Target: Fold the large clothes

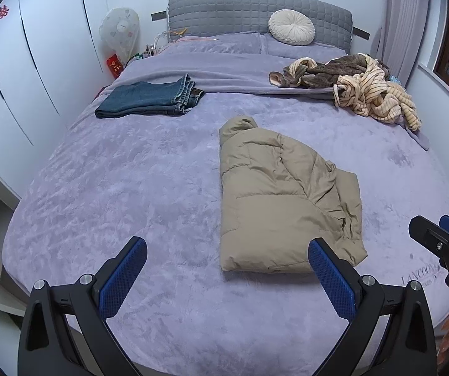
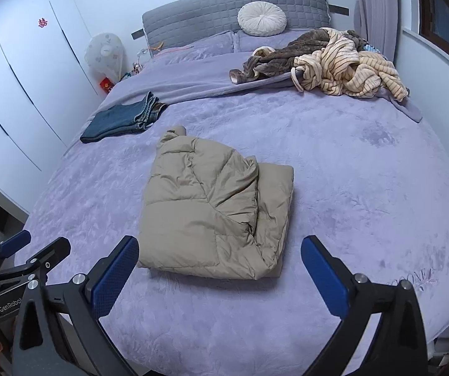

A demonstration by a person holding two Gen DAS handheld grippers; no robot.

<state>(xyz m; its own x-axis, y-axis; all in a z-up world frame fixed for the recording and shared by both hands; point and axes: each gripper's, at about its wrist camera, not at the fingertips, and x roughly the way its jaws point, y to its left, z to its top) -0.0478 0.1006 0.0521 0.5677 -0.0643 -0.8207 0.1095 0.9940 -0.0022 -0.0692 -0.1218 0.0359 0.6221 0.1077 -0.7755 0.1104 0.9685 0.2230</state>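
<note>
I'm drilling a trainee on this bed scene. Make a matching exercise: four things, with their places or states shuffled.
Things:
1. puffer jacket
2. jeans
3. striped robe
4. round cushion

Places or states:
A. crumpled in a heap, far right
B. against the headboard
C. folded, middle of the bed
D. folded, far left of the bed

Pairs: 1-C, 2-D, 3-A, 4-B
</note>
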